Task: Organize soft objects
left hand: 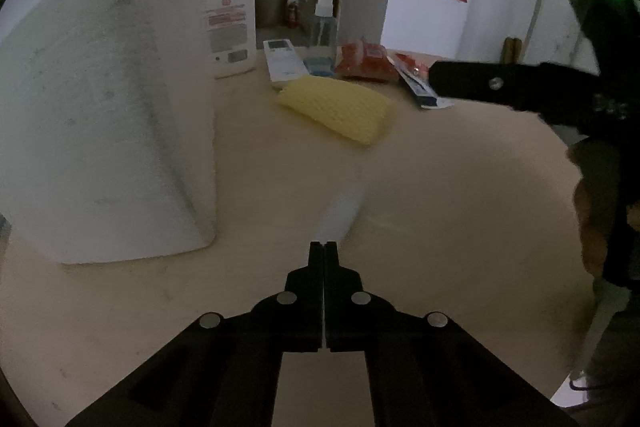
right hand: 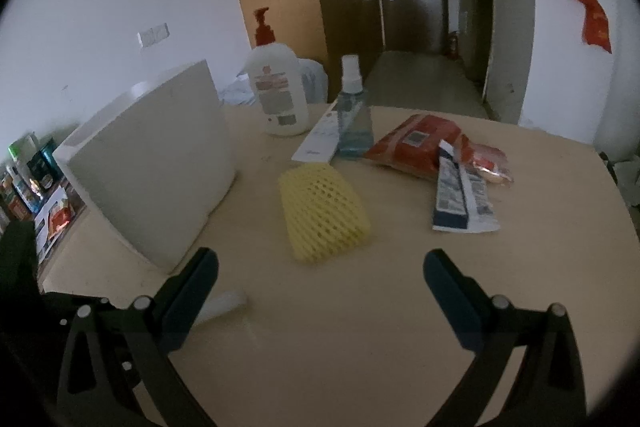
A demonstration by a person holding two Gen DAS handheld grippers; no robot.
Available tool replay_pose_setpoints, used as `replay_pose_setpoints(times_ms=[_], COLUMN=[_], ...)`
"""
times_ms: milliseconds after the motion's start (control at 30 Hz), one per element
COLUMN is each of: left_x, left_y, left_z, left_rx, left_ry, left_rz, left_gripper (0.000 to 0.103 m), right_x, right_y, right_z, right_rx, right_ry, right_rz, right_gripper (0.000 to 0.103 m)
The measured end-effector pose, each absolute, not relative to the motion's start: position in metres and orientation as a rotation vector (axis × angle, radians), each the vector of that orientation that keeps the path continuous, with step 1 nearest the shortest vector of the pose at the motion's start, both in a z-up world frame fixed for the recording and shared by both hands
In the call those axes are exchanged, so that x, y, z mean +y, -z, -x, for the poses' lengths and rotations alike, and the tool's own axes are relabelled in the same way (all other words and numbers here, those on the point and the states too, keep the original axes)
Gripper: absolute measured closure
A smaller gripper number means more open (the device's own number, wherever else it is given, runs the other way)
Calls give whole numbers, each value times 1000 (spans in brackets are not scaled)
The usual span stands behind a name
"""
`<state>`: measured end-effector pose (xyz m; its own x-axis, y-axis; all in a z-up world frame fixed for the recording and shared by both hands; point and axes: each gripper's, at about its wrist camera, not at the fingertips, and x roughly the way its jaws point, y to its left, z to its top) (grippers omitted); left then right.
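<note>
Foam block (right hand: 156,163): large, white, stands upright at the left of the table (right hand: 360,347); in the left wrist view it fills the left side of the picture.
Shelf items (right hand: 32,183): small packages and bottles beyond the left table edge, too dim to identify.
Left gripper (left hand: 324,247): fingers pressed fully together, tips meeting just above the table surface. A small white object (left hand: 340,211) lies blurred directly ahead of the tips; whether its near end is pinched between them cannot be told. In the right wrist view the same white object (right hand: 224,303) lies on the table behind the right gripper's left finger.
Pump bottle (right hand: 280,95): white body, red pump, upright behind the foam block at the far side of the table.
White flat box (right hand: 320,139): lies flat, just right of the pump bottle.
Spray bottle (right hand: 354,115): clear with bluish liquid, upright, touching the flat box.
Yellow mesh sponge (right hand: 322,215): the soft item; lies flat at mid-table, right of the foam block, near side of the flat box, apart from both.
Red packet (right hand: 420,147): lies flat right of the spray bottle.
Tube in wrapper (right hand: 460,199): blue and white, overlaps the red packet's near edge.
Right gripper (right hand: 320,299): fingers spread wide, nothing between them; the yellow mesh sponge lies just ahead of the gap. In the left wrist view one of its fingers (left hand: 496,85) reaches in from the right.
</note>
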<state>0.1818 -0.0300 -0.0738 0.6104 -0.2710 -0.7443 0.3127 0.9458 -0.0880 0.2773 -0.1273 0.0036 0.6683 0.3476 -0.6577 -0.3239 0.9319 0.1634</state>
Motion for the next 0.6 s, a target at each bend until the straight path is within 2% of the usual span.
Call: replay_pose_setpoints(times_ms=[600], left_x=[-24], left_y=[74], left_z=[-179], left_rx=[847], left_ry=[350], left_rz=[-81], left_gripper=[101], right_x=[-99], right_y=[10], right_z=[-308], right_rx=[778], right_ry=[-444], right_rz=[48], right_gripper=[0])
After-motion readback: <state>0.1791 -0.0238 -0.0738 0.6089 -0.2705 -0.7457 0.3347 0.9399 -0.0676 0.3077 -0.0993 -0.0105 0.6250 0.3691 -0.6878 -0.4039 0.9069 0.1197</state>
